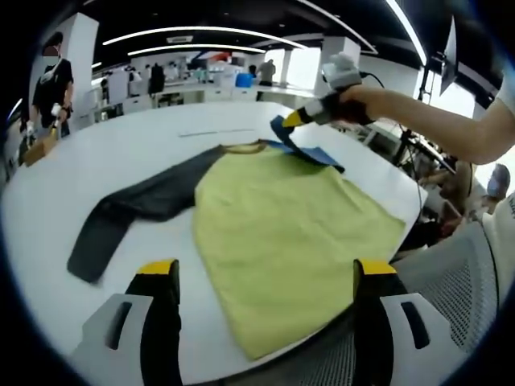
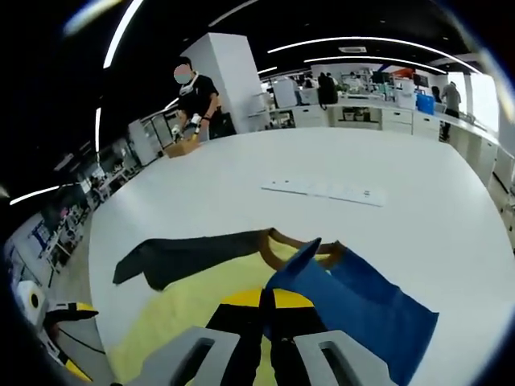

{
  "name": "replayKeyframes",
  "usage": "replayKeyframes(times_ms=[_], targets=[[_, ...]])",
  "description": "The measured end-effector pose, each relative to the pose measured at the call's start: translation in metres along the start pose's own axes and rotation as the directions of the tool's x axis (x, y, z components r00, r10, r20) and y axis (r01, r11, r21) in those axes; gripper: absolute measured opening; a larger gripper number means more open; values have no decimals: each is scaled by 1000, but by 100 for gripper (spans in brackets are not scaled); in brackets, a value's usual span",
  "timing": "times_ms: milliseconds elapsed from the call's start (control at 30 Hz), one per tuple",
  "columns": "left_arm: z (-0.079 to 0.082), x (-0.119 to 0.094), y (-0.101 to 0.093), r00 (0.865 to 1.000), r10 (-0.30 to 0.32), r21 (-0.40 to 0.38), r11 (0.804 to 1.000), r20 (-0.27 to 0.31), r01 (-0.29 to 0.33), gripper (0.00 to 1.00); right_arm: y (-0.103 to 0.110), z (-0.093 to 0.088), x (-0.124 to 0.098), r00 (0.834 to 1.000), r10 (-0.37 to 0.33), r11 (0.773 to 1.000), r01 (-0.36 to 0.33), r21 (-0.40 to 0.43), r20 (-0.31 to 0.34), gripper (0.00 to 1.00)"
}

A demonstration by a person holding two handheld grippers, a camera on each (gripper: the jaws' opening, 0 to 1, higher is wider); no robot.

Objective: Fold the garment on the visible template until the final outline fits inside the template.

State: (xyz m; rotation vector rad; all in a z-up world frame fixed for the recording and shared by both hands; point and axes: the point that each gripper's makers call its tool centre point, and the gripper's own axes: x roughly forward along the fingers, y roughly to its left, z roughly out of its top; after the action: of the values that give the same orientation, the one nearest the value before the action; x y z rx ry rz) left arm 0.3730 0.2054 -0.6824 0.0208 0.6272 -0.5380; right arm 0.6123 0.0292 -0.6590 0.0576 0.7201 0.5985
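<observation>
Yellow-green cloth makes up the body of the garment (image 1: 282, 233), which lies flat on the white counter (image 1: 161, 145) with its lower hem at the near edge. Its dark grey sleeve (image 1: 133, 213) stretches toward 8 o'clock in the left gripper view. The blue sleeve (image 2: 354, 301) is lifted and folded over toward the collar, pinched in the right tool (image 2: 269, 310), whose jaws are pressed together on it. The left tool (image 1: 265, 277) hovers over the hem, jaws spread, holding nothing. At 12 o'clock in the right gripper view, a pale strip (image 2: 322, 190) lies on the counter beyond the collar.
</observation>
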Motion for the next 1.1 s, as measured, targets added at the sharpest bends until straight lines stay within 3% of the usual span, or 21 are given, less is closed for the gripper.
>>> replayKeyframes(times_ms=[1100], targets=[[-3,-3,6,1000,15,-16,1000,-3,-15,85,63,-4,38,994,94,991,-99,-88,-64,0]])
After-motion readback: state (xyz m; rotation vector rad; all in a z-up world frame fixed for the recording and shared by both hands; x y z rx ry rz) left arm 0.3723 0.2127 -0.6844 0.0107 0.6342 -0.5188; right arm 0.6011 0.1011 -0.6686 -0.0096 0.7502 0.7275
